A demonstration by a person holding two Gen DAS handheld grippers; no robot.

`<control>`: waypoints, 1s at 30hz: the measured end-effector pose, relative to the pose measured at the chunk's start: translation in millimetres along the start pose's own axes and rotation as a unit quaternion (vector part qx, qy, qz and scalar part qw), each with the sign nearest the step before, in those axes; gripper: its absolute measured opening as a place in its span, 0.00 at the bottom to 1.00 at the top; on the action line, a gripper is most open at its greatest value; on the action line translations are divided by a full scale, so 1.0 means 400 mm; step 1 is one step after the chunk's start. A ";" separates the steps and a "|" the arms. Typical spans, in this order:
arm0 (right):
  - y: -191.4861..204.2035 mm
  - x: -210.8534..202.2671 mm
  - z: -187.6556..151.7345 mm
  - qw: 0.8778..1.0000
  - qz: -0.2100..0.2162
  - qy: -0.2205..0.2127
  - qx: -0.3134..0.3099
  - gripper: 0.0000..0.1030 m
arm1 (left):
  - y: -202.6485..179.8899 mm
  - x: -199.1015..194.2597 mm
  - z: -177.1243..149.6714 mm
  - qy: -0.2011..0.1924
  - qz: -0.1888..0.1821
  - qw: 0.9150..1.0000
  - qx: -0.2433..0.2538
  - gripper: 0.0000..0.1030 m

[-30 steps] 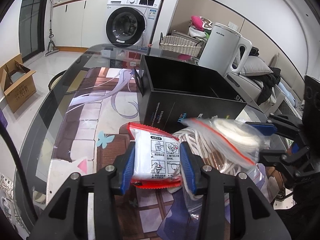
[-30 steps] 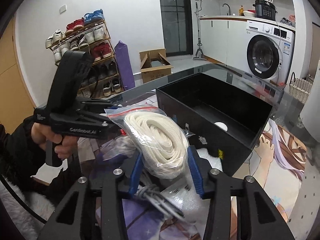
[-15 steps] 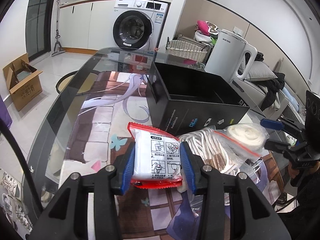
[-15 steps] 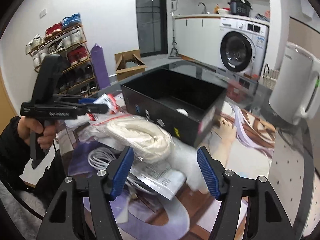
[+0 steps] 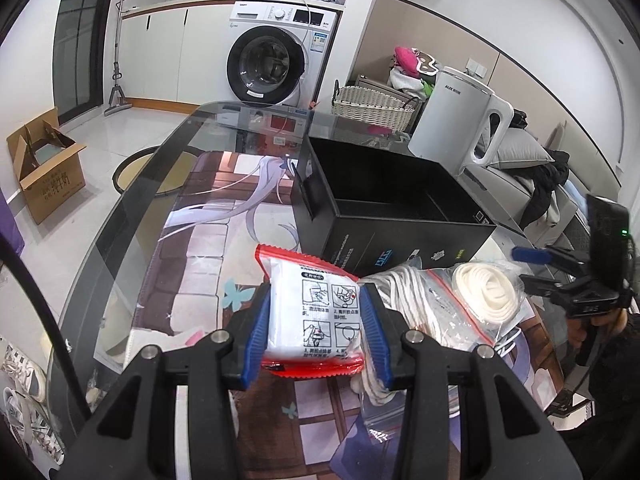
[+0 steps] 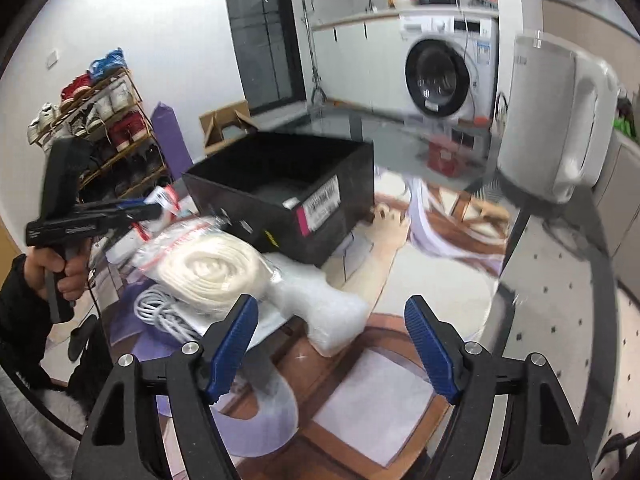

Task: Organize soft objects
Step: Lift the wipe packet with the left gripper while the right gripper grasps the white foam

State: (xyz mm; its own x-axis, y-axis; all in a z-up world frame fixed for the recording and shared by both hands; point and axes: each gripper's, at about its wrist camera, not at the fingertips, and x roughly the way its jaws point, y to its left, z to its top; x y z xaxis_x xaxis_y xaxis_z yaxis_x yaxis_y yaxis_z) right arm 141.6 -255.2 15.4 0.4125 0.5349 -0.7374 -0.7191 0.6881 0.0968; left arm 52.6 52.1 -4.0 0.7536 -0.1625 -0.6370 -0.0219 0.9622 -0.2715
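My left gripper [image 5: 316, 330] is shut on a white packet with red edges [image 5: 314, 312] and holds it above the table, in front of the open black box [image 5: 392, 216]. My right gripper [image 6: 332, 344] is open and empty; it also shows at the right of the left wrist view [image 5: 532, 266]. A zip bag with a coiled white rope [image 6: 212, 270] lies on the pile in front of the box, to the left of my right gripper; it also shows in the left wrist view [image 5: 486, 292]. A bubble-wrap bag [image 6: 320, 312] lies just ahead of the right fingers.
A white kettle [image 6: 556, 120] stands at the table's far right. A coil of white cable [image 6: 160, 312] and more bagged rope [image 5: 404, 304] lie in the pile. A printed mat [image 5: 208, 240] covers the glass table. A washing machine [image 5: 276, 64] stands behind.
My right gripper has opened and let go of the bagged white rope, which now lies on the pile. It has swung right. My left gripper still holds the packet.
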 end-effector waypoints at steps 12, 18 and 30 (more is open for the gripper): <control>0.005 0.085 0.014 0.998 0.054 0.026 -0.006 0.49 | -0.003 -0.008 0.006 -0.004 0.000 1.000 0.002 0.41; 0.028 0.028 -0.007 0.999 0.047 -0.008 -0.020 0.34 | -0.011 -0.020 0.008 -0.010 -0.001 1.000 0.005 0.41; 0.074 -0.115 -0.008 0.997 0.001 -0.068 -0.030 0.34 | -0.031 -0.076 0.018 -0.039 -0.001 0.999 0.012 0.41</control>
State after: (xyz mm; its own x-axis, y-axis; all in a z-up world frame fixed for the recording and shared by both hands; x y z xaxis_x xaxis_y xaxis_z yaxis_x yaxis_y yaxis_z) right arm 99.4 -260.8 50.2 0.4807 0.6007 -0.6389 -0.7505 0.6586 0.0545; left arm 34.7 46.6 24.0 0.8023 -0.1483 -0.5782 -0.0053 0.9668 -0.2553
